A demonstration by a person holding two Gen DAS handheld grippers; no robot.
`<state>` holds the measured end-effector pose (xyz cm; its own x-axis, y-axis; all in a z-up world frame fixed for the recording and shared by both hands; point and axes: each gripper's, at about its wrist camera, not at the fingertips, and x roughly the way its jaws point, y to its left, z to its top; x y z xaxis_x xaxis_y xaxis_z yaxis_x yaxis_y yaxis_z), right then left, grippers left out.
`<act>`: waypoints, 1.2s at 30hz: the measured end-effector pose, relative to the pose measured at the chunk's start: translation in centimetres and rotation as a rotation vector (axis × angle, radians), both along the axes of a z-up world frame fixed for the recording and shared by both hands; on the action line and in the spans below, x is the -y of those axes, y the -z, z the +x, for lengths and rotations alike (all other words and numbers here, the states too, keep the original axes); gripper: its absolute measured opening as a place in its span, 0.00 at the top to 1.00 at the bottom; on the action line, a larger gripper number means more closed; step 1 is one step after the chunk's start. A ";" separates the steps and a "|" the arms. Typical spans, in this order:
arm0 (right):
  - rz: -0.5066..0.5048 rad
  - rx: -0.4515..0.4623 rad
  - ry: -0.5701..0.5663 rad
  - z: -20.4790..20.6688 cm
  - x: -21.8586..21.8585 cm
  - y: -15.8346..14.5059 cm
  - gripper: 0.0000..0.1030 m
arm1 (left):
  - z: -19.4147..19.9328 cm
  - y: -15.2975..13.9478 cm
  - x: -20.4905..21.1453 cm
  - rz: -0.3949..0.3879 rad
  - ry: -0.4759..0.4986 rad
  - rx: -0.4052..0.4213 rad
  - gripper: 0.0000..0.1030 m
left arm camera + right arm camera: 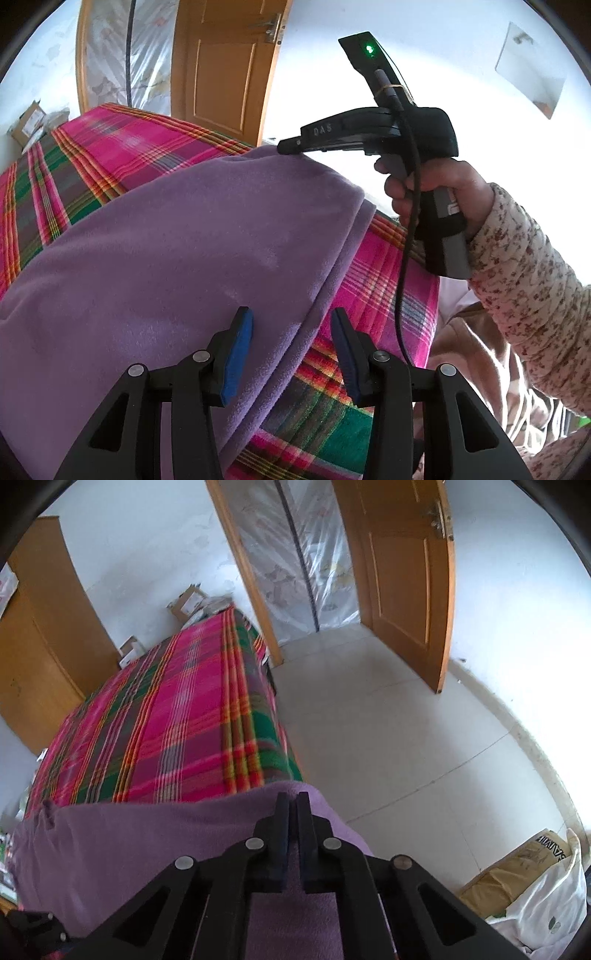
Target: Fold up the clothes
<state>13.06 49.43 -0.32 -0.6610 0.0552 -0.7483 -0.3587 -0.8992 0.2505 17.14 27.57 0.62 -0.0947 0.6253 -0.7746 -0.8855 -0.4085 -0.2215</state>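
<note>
A purple fleece garment [177,251] lies bunched on the bed with the pink and green plaid cover [122,147]. My left gripper [291,314] hangs open just above the garment's near folded edge, and its blue pads [236,354] touch nothing. A hand in a floral sleeve [524,280] holds my right gripper [286,146], whose tip meets the far raised edge of the garment. In the right wrist view the right gripper [293,796] has its jaws together at the edge of the purple garment [147,834], which peaks up at the tips.
The plaid bed [166,716] runs away to a wooden wardrobe [40,642] and boxes [184,602] by the wall. Right of the bed is pale tiled floor [388,738], an open wooden door [406,590] and a plastic-curtained doorway [299,554]. A cardboard box and white bag [535,886] sit low right.
</note>
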 end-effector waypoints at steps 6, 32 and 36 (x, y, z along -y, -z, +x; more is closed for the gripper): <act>-0.011 0.009 0.032 -0.2 -0.8 0.5 0.95 | 0.2 -0.1 0.5 0.005 -0.004 0.013 0.56; 0.151 -0.015 0.007 8.3 5.7 -2.1 0.82 | -1.1 -2.3 11.0 0.115 -0.204 0.025 0.56; 0.174 0.050 -0.055 6.7 8.4 -0.3 0.81 | -3.6 -1.9 15.8 0.101 -0.361 0.027 0.56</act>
<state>19.76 41.03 -0.02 -0.6286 0.1509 -0.7629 -0.3155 -0.9461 0.0728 13.57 11.76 2.48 -0.3032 0.6286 -0.7162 -0.6816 -0.6683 -0.2980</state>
